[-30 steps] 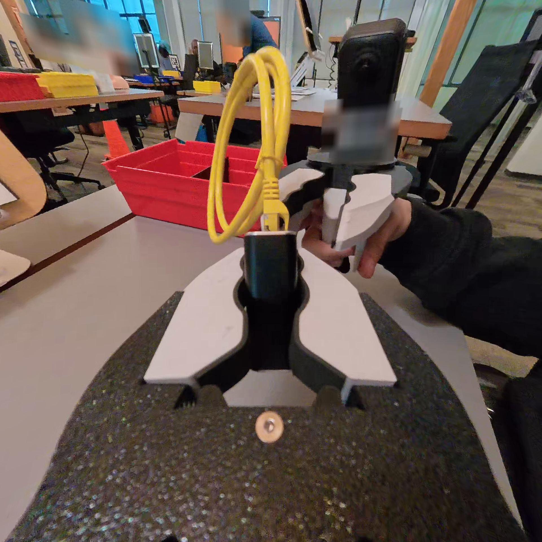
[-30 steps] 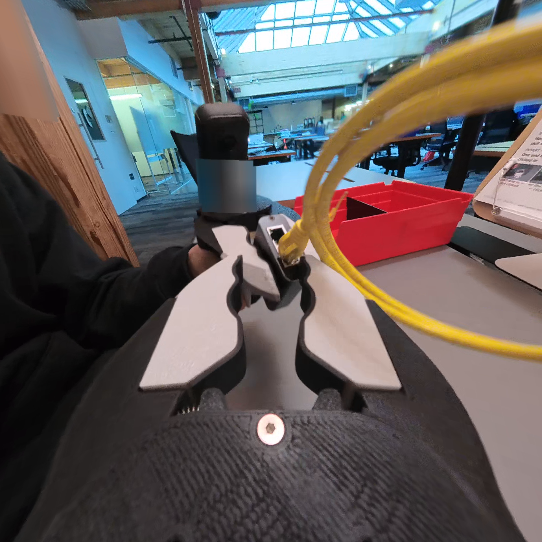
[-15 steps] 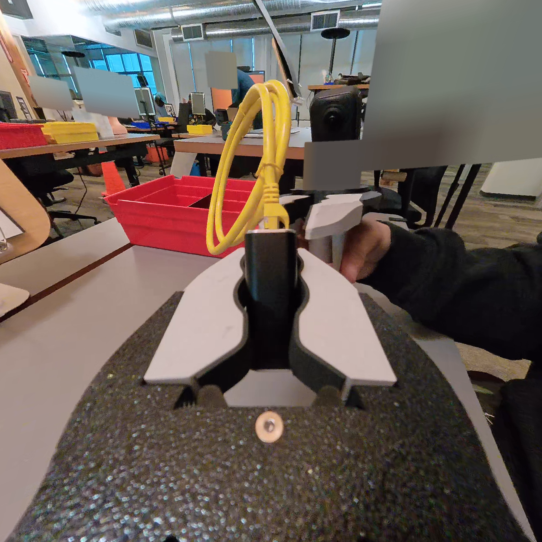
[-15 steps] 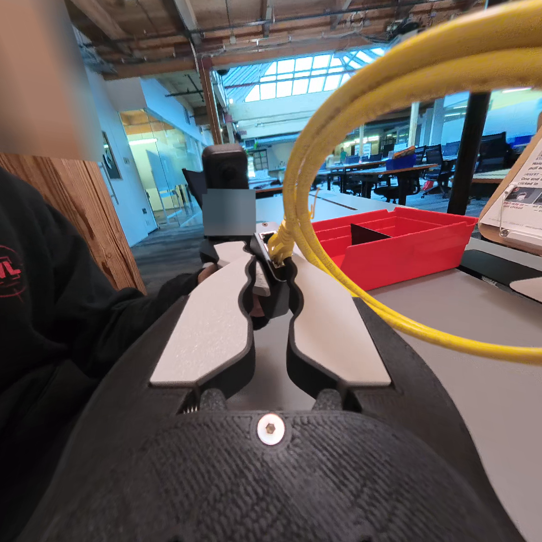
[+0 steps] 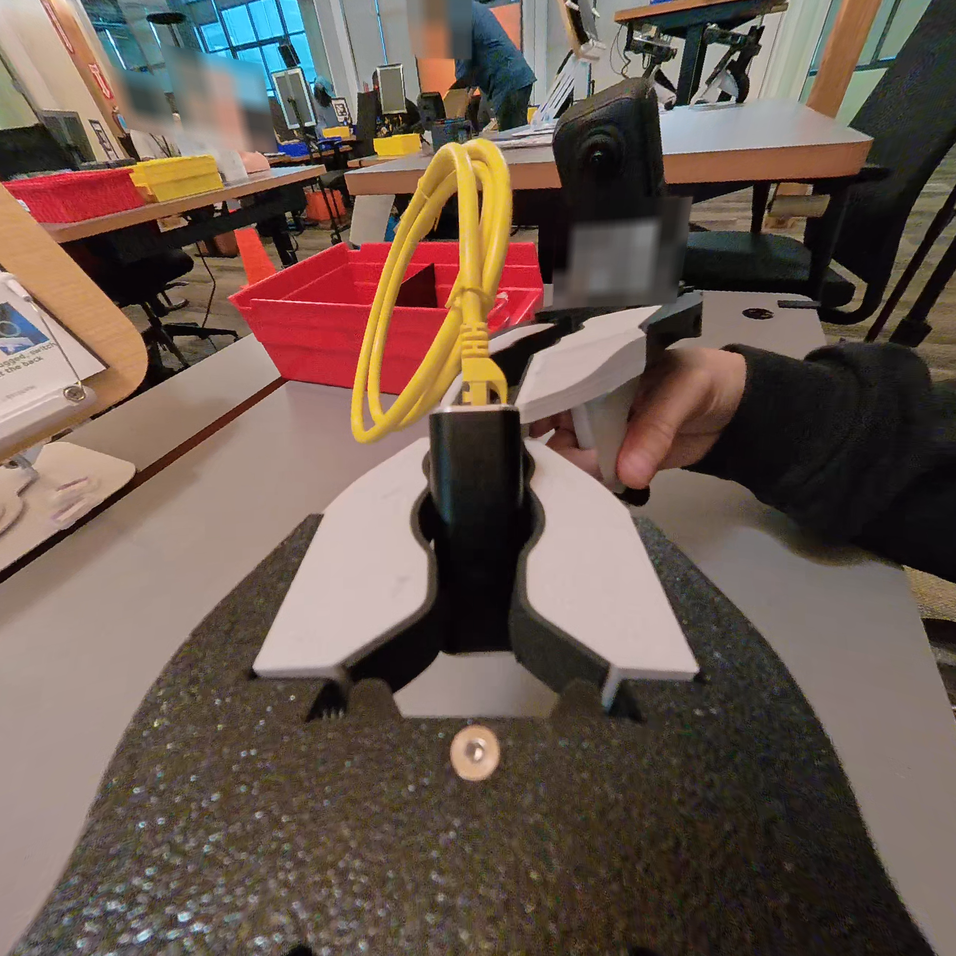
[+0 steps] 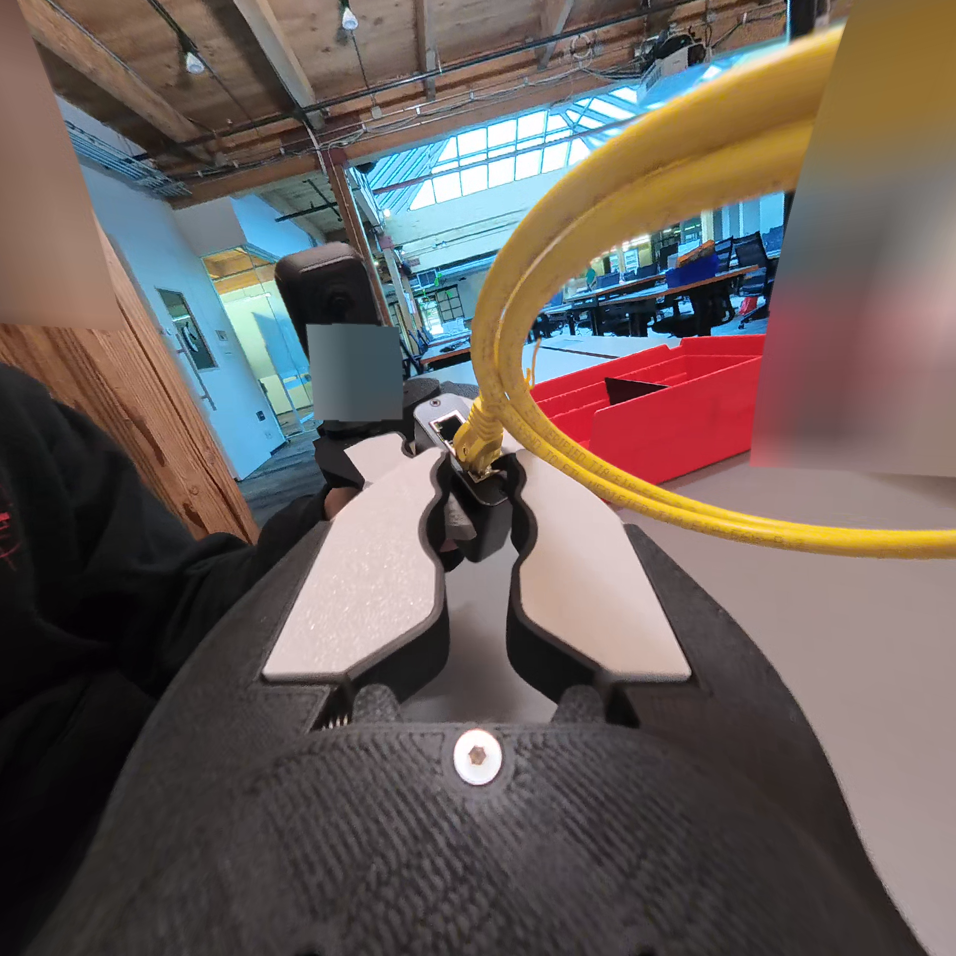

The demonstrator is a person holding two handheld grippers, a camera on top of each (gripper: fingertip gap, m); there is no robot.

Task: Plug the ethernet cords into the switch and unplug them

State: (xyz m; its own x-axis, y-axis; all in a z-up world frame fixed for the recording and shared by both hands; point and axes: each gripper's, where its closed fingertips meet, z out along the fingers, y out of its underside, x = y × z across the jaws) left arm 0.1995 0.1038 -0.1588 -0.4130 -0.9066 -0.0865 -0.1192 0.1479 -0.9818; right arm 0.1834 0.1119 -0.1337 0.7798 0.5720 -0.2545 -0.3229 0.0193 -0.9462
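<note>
Your left hand-held gripper (image 5: 475,465) clamps the small, rigid black switch (image 5: 473,496). The right hand-held gripper (image 6: 478,483), part-open, straddles the yellow ethernet cord's (image 6: 595,465) plug (image 6: 478,439); pinch that stiff boot, not the springy cable.

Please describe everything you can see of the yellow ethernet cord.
The yellow ethernet cord is a thin, smooth, plastic-looking cable gathered into a loop of several turns that stands up above the switch. A ribbed yellow boot ends in a clear plug seated in a port on the switch's end face; the port beside it is empty. The left gripper holds the switch off the table. The right gripper sits with its fingertips either side of the plug's base; contact is unclear. Its other end is not visible.
</note>
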